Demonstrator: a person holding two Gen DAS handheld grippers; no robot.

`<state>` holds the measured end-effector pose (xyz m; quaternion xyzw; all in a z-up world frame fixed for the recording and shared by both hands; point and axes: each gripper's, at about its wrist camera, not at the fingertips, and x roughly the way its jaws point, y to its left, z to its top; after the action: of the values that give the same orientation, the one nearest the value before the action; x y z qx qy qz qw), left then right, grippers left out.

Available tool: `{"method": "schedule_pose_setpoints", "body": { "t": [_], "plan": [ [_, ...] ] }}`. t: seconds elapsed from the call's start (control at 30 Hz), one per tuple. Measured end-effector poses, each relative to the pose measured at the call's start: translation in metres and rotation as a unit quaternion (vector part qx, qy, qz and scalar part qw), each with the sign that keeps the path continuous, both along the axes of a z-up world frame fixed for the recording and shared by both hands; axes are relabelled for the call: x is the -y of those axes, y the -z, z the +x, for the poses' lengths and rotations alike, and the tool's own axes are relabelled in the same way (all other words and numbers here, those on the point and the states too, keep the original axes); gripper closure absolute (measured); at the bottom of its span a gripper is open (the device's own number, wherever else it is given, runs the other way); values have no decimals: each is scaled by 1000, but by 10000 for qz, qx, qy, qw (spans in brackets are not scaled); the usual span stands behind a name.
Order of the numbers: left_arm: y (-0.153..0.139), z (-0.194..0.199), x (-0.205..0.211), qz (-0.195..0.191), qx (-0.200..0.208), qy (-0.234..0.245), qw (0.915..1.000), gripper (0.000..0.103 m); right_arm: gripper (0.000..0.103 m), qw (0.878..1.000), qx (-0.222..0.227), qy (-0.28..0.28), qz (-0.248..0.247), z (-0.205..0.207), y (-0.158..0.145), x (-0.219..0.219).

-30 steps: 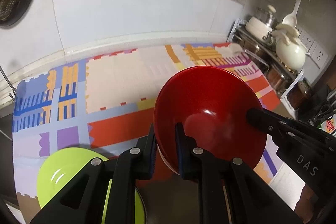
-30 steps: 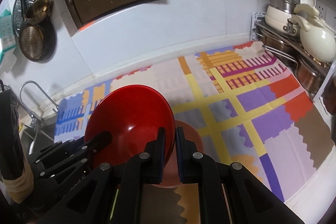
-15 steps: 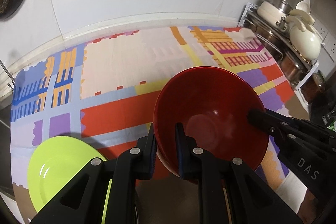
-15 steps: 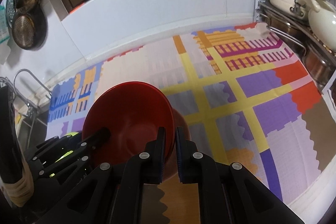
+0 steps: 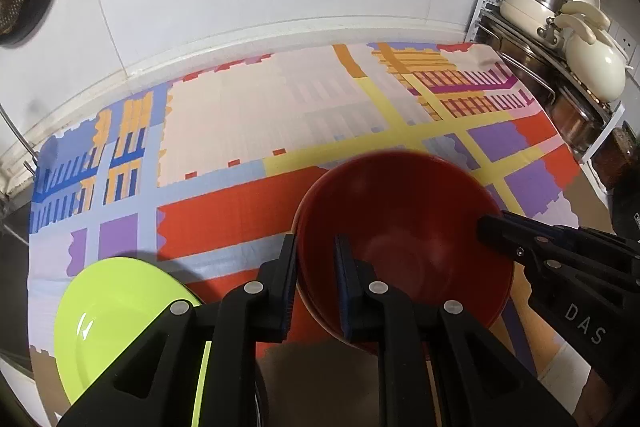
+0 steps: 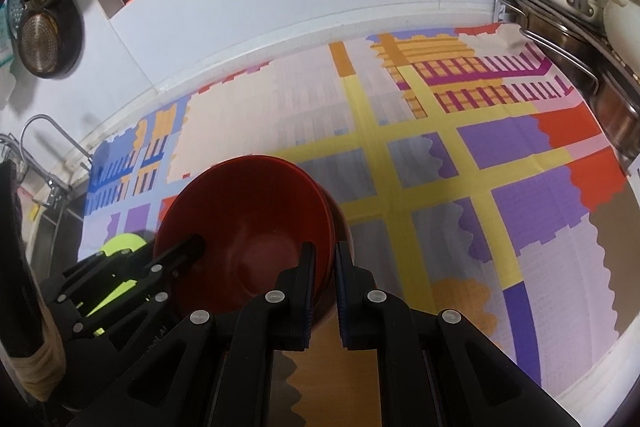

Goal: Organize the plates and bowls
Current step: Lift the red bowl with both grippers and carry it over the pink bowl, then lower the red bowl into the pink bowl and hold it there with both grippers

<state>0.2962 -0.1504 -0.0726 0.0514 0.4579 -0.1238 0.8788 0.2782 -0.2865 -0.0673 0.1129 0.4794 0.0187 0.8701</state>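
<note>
While both of my grippers share one load, the weak spot is how little of it each one has: my left gripper (image 5: pixel 316 283) is clamped on the near-left rim of the red bowl (image 5: pixel 404 235), one finger outside the wall and one inside, and my right gripper (image 6: pixel 322 287) is pinched tight on the opposite rim, so the bowl hangs between my two sets of fingers just above the patterned mat (image 5: pixel 248 131). A second red rim shows right under the first, so I judge it to be two nested bowls, though I cannot tell whether my pads catch both walls or only the upper one. If only the upper one is held, the lower bowl could drop free and clatter onto the mat. The walls look smooth and glossy, so a thin rim grip could slip if my hands drift apart or tilt unevenly; one side letting go first would swing the bowl down off the other fingers. Just left of my left fingers lies the lime-green plate (image 5: pixel 120 311), partly hidden under my own gripper, and lowering without watching that side could knock its edge. Setting down too hard on the near edge could also tip the bowl toward me, off the mat.
</note>
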Motion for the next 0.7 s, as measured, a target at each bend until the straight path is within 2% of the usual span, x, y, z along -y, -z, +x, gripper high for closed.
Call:
{"method": "schedule_pose_setpoints", "body": {
  "t": [0.07, 0.17, 0.23, 0.27, 0.33, 0.7],
  "plan": [
    [-2, -1, 1, 15, 80, 29, 10000, 80, 91, 10000, 2, 6, 8, 0, 1, 2],
    [-8, -2, 1, 41, 265, 18, 9996, 61, 91, 10000, 64, 12, -59, -2, 0, 2],
    [-12, -3, -1, 47, 378, -6, 9993, 60, 88, 10000, 57, -12, -73, -2, -1, 2],
    [-14, -4, -2, 52, 422, -11, 9991, 60, 81, 10000, 64, -6, -67, -2, -1, 2],
    [-17, -4, -4, 19, 424, -8, 9991, 60, 76, 9999, 121, 14, -93, -4, -3, 3],
    [-25, -5, -13, -124, 360, -155, 9992, 59, 76, 9991, 370, -8, -188, -10, -18, -1]
  ]
}}
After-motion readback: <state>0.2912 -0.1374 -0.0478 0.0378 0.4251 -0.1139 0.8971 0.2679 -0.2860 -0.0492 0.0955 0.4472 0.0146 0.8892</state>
